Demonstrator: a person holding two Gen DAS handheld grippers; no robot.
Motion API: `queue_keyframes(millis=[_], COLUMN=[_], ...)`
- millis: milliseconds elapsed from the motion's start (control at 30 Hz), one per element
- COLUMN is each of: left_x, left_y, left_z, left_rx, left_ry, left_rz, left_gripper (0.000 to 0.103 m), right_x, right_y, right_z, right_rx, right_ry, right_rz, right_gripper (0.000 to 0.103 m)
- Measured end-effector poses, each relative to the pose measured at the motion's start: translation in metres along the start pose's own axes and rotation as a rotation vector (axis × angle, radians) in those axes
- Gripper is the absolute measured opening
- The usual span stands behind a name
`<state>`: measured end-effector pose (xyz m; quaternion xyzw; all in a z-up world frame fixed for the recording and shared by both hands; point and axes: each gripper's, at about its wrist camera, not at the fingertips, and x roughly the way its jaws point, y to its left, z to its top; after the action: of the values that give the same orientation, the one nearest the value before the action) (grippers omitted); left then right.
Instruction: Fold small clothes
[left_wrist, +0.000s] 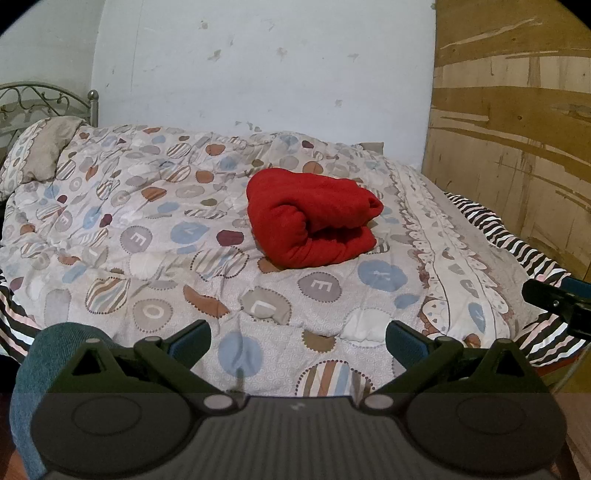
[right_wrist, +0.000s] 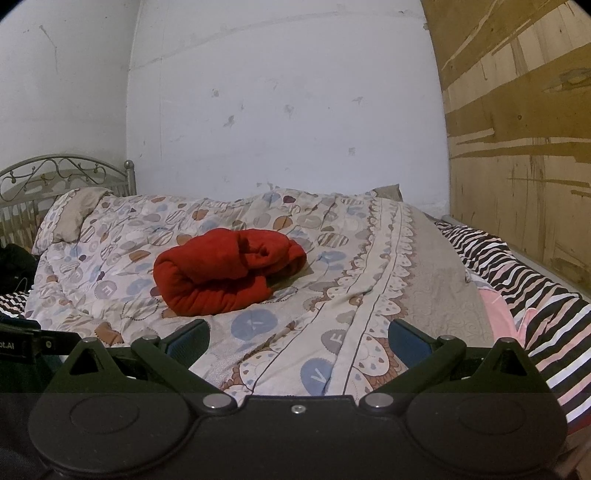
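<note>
Both grippers, left gripper (left_wrist: 297, 341) and right gripper (right_wrist: 297, 341), hang with fingers spread wide and nothing between them. Well ahead, a red garment (left_wrist: 312, 218) (bundled into thick folds) lies mid-bed on the patterned quilt (left_wrist: 147, 221).

2 wrist fisheyes, low at the bed's (left_wrist: 110, 206) near edge, facing the wall (left_wrist: 258, 66); left view nearer. Shared: quilt (right_wrist: 369, 258), red garment (left_wrist: 310, 218), headboard (right_wrist: 55, 173), wood panel (right_wrist: 517, 129).
</note>
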<state>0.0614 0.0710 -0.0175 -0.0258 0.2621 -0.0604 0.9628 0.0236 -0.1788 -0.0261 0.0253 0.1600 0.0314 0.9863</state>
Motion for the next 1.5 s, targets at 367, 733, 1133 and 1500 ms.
queue_keyframes(millis=[367,733,1133,1500], left_x=[-0.0001,0.0000,-0.0019,-0.0017], left_y=[0.0003,0.0001,0.0020,0.0021], left_z=[0.0002,0.0005,-0.0039,-0.0035], left_rx=[0.000,0.000,0.003,0.002], left_ry=[0.001,0.001,-0.002,0.001], left_rz=[0.001,0.002,0.015,0.015], left_gripper=[0.102,0.102,0.102,0.102], right_x=[-0.0002,0.0000,-0.0046,-0.0034], right_y=[0.0007,0.0010,-0.0012,-0.0033], right_z=[0.0002,0.0006,0.0011,0.0031], right_rx=[-0.001,-0.001,-0.002,0.004], right_ry=[0.000,0.002,-0.016,-0.010], right_rz=[0.000,0.000,0.000,0.003], right_gripper=[0.103,0.103,0.103,0.103])
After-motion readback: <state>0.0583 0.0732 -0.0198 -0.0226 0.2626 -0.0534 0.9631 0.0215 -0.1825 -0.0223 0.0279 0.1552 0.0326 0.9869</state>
